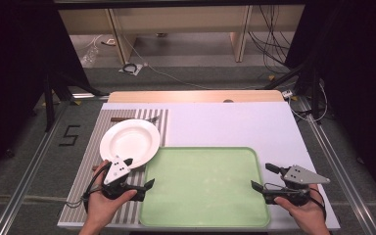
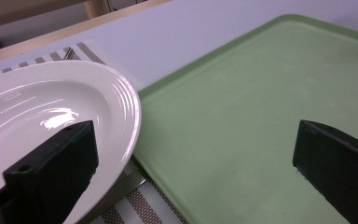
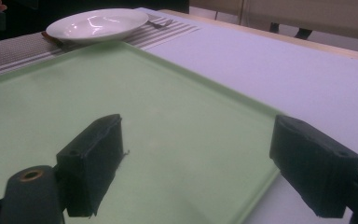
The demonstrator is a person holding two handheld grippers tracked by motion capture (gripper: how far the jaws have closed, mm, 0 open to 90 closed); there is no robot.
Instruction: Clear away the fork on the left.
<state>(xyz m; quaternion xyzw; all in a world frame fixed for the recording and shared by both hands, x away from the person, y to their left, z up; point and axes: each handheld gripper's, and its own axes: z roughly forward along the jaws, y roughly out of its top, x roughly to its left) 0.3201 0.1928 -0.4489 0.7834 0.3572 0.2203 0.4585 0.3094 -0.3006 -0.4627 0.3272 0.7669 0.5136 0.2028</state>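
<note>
- While I've got both hands low at the near edge of the surface (image 1: pixel 235 122), my left claw (image 1: pixel 139 183) sits spread wide with nothing in it — one jaw hangs over the white plate (image 1: pixel 129 142), the other over the green tray (image 1: pixel 205 186).
- From the left gripper view, that plate's rim (image 2: pixel 130 116) overlaps the tray's corner edge (image 2: pixel 168 84); I can't tell if they actually touch or just line up.
- Plate itself rests on the striped placemat (image 1: pixel 90 147) at the left side of the surface, just beside the tray's far-left corner.
- Something like a fork (image 1: pixel 152 119) lies on the mat past the plate, plus a brown stick-like piece (image 1: pixel 122 119) — too small to name for sure.
- My right claw (image 1: pixel 264 178) is also wide open and holding nothing, hovering at the tray's right edge; in the right gripper view one jaw is over the tray (image 3: pixel 121 93) and the other is out past its rim.
- Tray is bare, sitting front and centre between my two hands.
</note>
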